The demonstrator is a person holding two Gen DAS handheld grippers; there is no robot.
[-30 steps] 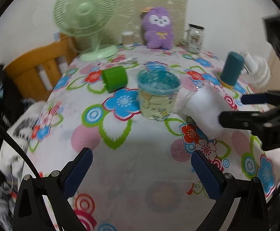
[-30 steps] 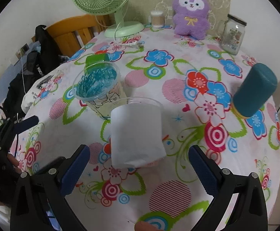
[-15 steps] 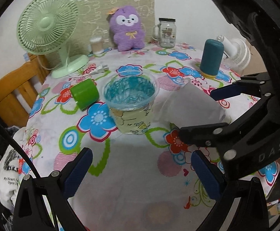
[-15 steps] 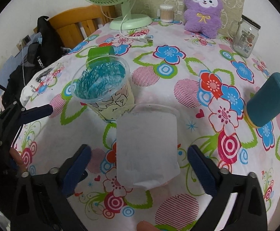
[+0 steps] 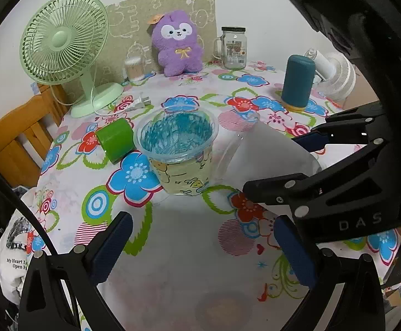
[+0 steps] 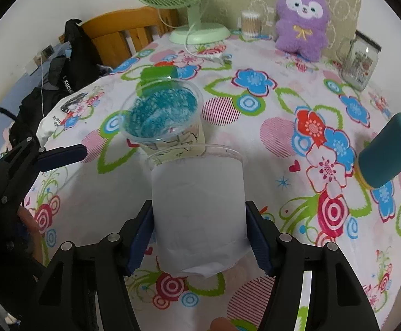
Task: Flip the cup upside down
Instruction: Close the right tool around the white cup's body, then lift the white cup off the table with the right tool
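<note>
On a flowered tablecloth (image 5: 172, 234), the right gripper (image 5: 305, 162) at three o'clock clamps a white-lined clear cup (image 5: 266, 151) beside a blue-streaked cup (image 5: 178, 149); the left gripper (image 5: 200, 248) gapes empty at six o'clock.

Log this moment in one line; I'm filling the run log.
right tongs: shut on white cup | left tongs: open, empty | cup: not yet flipped

The right tongs (image 6: 199, 238) have closed onto the white cup (image 6: 199, 215).
</note>
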